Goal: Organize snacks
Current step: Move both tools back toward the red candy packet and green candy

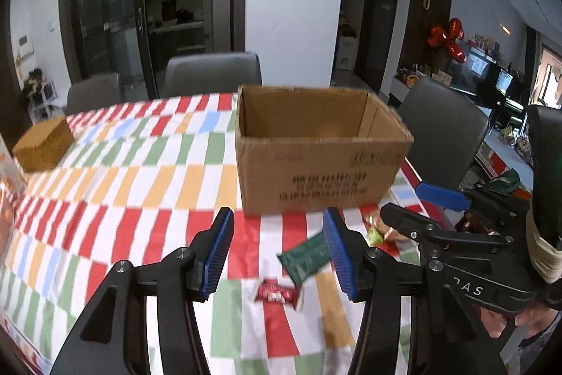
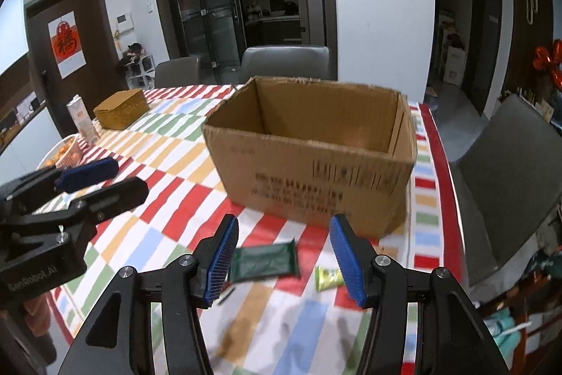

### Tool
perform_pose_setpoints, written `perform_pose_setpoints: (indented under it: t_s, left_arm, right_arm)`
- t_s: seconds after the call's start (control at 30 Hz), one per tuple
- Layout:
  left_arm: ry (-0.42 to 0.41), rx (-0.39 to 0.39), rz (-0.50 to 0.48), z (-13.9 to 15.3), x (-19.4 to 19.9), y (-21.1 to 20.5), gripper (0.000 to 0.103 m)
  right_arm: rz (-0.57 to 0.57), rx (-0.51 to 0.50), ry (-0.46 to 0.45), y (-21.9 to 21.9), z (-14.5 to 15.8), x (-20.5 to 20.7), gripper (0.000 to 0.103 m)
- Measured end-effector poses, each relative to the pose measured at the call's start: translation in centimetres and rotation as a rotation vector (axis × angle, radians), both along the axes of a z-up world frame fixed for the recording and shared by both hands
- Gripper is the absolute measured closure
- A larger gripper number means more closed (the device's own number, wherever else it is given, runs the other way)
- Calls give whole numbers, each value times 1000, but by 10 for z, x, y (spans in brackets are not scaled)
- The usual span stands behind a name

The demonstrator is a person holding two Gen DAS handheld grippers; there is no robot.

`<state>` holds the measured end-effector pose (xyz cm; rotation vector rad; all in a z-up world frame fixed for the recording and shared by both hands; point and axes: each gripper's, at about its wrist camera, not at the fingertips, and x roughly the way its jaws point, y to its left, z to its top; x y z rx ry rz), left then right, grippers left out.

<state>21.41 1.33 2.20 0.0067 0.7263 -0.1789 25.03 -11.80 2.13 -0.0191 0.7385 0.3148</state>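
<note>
I am working over the desk (image 1: 147, 185), which is carrying an open box (image 1: 316, 150) at its far right side. The box is standing upright with its mouth up, and from here I cannot tell what lies inside it.

The snacks are lying on the cloth just in front of the box: a green bar (image 2: 265, 260), a red packet (image 1: 277, 294) nearer to me, and a lime packet (image 2: 328, 278) to the right of the bar.

I am holding the left claw (image 1: 279, 255) spread and pinching nothing; it is framing the red packet and the end of the green bar. I am holding the right claw (image 2: 282, 257) spread as well, empty, framing the green bar.

Judgement: both claws are heading for the same bar. I am assigning the bar to the right claw and the red packet to the left, so that the fingers are not colliding. For each pick, I am lowering until one pad is passing each long edge, closing across the narrow width, then lifting clear of the box wall before releasing inside.
</note>
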Motion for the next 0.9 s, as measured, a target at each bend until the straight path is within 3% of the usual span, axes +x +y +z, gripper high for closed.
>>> perform_pose_setpoints:
  t_s: [0.47, 0.9]
  left_arm:
    - [169, -52, 77, -63, -11, 4, 51]
    - [286, -104, 122, -109, 11, 4, 56]
  right_arm:
    - [-69, -64, 26, -1, -37, -30, 48]
    - [-131, -32, 100, -2, -70, -26, 48]
